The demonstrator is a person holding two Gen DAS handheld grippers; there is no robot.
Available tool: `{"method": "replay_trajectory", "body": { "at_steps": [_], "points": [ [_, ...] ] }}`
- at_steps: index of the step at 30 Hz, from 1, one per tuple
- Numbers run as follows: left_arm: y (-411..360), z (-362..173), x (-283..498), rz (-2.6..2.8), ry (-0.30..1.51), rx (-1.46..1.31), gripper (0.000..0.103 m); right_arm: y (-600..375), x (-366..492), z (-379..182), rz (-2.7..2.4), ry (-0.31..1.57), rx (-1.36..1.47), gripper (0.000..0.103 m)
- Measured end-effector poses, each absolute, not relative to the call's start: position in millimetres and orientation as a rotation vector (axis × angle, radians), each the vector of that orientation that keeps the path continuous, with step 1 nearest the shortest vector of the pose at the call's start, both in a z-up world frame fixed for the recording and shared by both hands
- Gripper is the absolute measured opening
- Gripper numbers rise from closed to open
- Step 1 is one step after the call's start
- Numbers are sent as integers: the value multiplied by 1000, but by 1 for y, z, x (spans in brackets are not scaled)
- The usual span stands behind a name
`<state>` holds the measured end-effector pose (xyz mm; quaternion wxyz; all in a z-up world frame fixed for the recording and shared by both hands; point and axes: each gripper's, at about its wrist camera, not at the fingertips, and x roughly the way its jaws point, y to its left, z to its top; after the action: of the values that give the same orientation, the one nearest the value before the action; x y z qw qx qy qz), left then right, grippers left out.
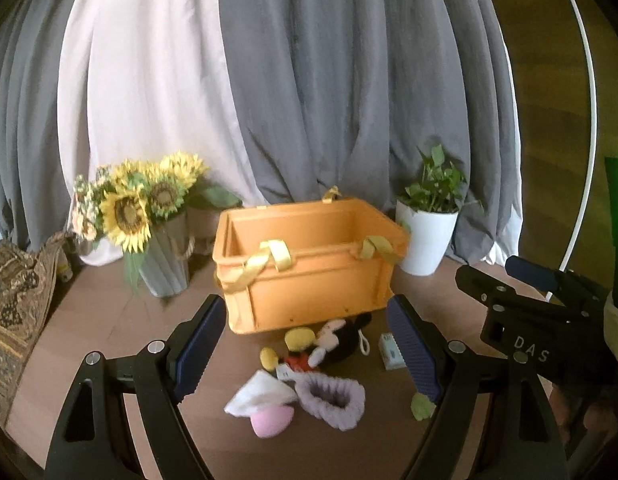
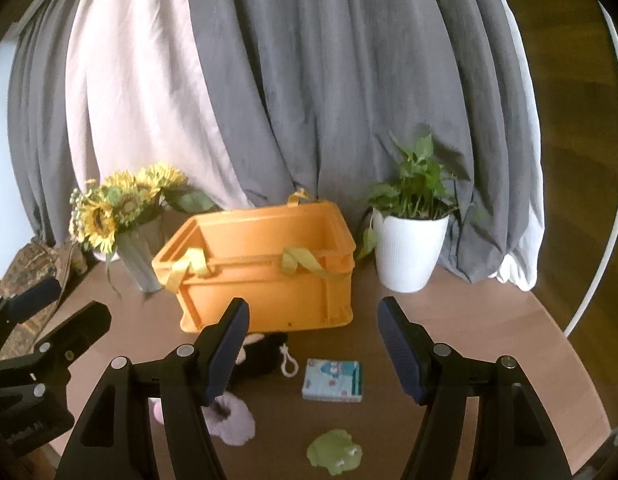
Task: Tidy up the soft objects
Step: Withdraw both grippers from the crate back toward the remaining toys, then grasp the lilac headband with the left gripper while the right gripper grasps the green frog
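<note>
Here, the approach step is shown: left gripper (image 1: 301, 344) and right gripper (image 2: 313, 344), fingers apart and empty, are aimed at soft toys lower centre, below the orange crate (image 1: 309, 264), where a grasp is next required.

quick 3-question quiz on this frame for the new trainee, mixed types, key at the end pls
1. True or false: the orange crate already holds soft items.
2. Multiple choice: what lies between the open fingers of the left gripper? A) the mouse plush toy B) the white plant pot C) the sunflower vase
3. Fill in: in the right wrist view, the blue tissue pack lies ahead of the right gripper, and the small ____ frog toy lies nearest the camera.

Key:
1. False, its visible interior looks empty; the items lie on the table in front.
2. A
3. green
</note>
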<state>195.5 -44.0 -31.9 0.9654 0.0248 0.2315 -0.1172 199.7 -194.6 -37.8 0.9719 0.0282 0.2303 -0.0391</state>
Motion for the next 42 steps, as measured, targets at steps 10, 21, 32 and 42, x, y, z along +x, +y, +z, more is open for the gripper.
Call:
{"method": "replay_trajectory", "body": {
  "at_steps": [10, 21, 32, 42],
  "points": [
    [-55, -61, 190, -237, 564, 33, 83, -203, 193, -62, -46, 537, 57, 67],
    [-62, -95, 190, -239, 666, 27, 83, -210, 189, -94, -26, 634, 70, 67],
    [-70, -128, 197, -251, 760, 24, 83, -217, 191, -131, -24, 738, 94, 67],
    [-74, -153, 208, -252, 810, 20, 83, -219, 196, -159, -18, 813, 98, 67]
  ]
}}
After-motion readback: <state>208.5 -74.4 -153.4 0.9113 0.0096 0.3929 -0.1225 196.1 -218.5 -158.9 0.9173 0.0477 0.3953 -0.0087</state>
